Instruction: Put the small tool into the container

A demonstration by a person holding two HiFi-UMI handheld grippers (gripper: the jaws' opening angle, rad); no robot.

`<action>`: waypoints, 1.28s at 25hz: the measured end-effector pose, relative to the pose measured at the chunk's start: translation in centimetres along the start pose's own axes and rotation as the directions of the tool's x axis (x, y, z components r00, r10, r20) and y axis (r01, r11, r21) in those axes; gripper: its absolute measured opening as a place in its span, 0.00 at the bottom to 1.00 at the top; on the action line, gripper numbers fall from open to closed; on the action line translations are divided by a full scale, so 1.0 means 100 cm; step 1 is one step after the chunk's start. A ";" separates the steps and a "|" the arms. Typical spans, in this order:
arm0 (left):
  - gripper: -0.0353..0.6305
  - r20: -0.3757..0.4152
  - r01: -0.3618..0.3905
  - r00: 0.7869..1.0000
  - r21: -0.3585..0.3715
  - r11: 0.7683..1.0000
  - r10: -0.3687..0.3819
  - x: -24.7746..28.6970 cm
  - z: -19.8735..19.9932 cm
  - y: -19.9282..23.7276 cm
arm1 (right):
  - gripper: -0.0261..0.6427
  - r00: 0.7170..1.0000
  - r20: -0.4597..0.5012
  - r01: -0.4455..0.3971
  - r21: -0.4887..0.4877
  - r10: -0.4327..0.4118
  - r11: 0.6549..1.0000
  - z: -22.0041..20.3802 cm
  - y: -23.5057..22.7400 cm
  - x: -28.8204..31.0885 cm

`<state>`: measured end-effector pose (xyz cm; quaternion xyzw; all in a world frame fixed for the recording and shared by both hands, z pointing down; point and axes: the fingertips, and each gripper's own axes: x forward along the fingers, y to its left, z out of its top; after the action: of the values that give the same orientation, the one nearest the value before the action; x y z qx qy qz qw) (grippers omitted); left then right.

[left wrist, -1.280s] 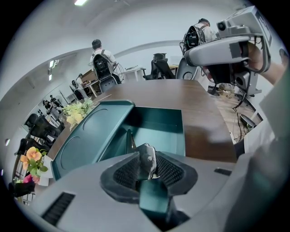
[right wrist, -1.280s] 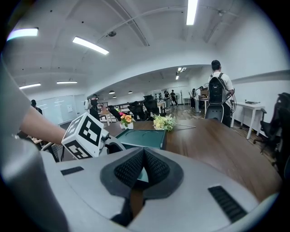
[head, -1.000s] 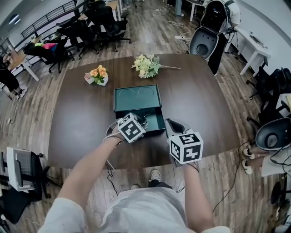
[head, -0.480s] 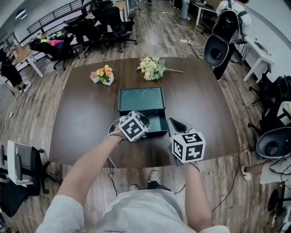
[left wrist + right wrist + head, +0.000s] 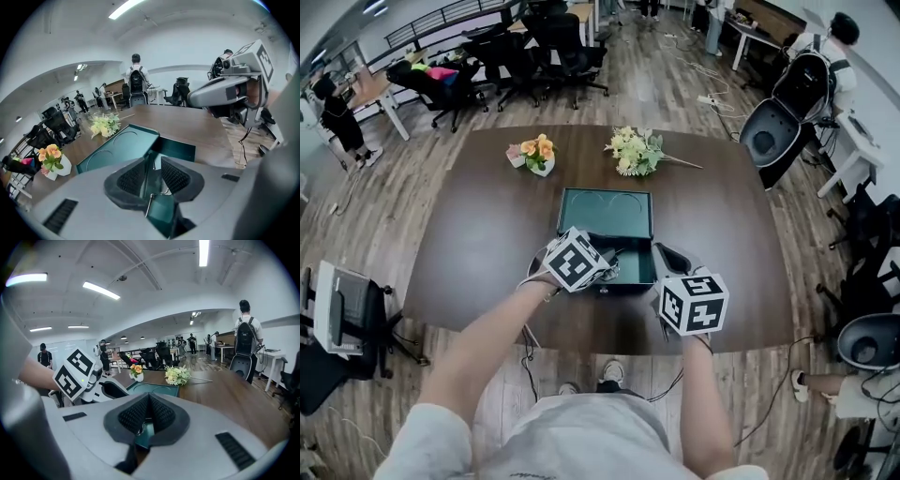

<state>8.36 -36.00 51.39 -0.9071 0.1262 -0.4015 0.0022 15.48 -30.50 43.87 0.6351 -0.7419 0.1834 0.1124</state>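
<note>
Tool (image 5: pixel 149 203) between left gripper's (image 5: pixel 153 160) parted jaws

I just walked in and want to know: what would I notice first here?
The left hand-held gripper and right hand-held gripper, topped with bold black-and-white square patterns, hover near the table's front edge. Right by them sits an open dark green container, with flowers beyond it.

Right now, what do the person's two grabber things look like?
The left gripper and right gripper are grey shells with black, bumpy pads on the jaws. Each carries a white cube printed with black squares. The person wears a pale grey short-sleeved shirt.
</note>
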 end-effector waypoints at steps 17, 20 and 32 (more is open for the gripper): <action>0.18 0.183 -0.183 0.951 -0.316 0.931 0.249 -0.051 0.020 0.051 | 0.04 0.991 0.014 -0.135 -0.071 0.136 0.988 0.034 -0.010 0.030; 0.17 0.204 -0.206 0.935 -0.355 0.912 0.291 -0.061 0.020 0.053 | 0.04 0.989 0.017 -0.146 -0.073 0.148 0.987 0.036 -0.010 0.031; 0.12 0.240 -0.268 0.888 -0.425 0.864 0.393 -0.097 0.010 0.068 | 0.04 0.993 0.055 -0.103 -0.067 0.107 0.992 0.053 -0.005 0.027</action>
<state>1.31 -40.49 42.95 -0.9068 0.3551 -0.2111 -0.0839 15.86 -35.25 40.20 0.5963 -0.7828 0.1466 0.1010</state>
